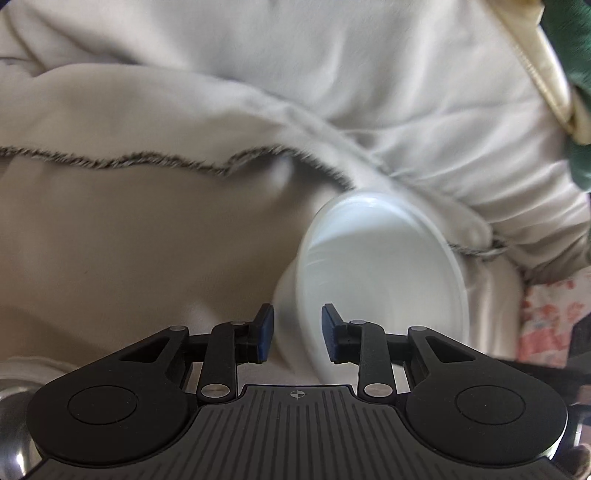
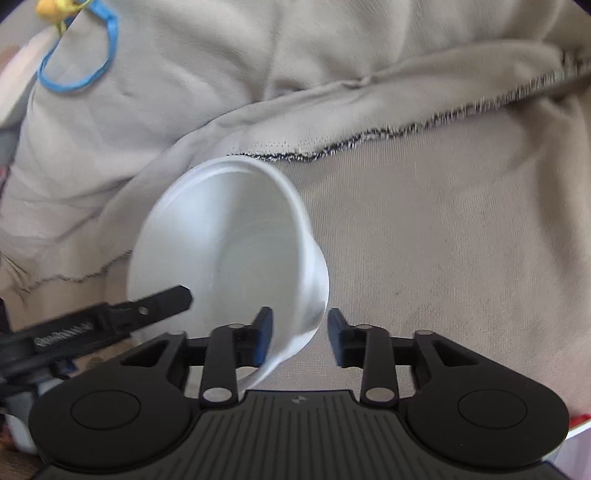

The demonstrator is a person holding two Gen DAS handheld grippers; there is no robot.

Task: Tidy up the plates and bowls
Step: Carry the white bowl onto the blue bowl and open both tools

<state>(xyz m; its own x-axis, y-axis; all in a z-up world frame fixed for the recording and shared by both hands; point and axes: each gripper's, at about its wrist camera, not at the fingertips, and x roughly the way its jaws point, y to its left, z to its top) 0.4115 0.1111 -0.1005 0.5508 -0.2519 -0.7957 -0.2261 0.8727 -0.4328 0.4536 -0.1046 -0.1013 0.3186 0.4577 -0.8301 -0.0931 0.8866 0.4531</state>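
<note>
The left hand-held gripper (image 1: 297, 332) stands open, its pads clear of the white bowl (image 1: 376, 273) at 1 o'clock. The right hand-held gripper (image 2: 300, 336) is open around that bowl's wall, the bowl tilted at 11 o'clock on beige cloth (image 2: 424, 229). A blue band (image 2: 79, 51) lies at 10 o'clock.

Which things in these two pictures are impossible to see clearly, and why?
- Left wrist view: lower rim of the white bowl is hidden behind the left claw.
- Left wrist view: shiny metal object is cut off by the picture's edge.
- Right wrist view: cloth hem is motion-blurred.
- Right wrist view: yellow object is cut off at the top edge.
</note>
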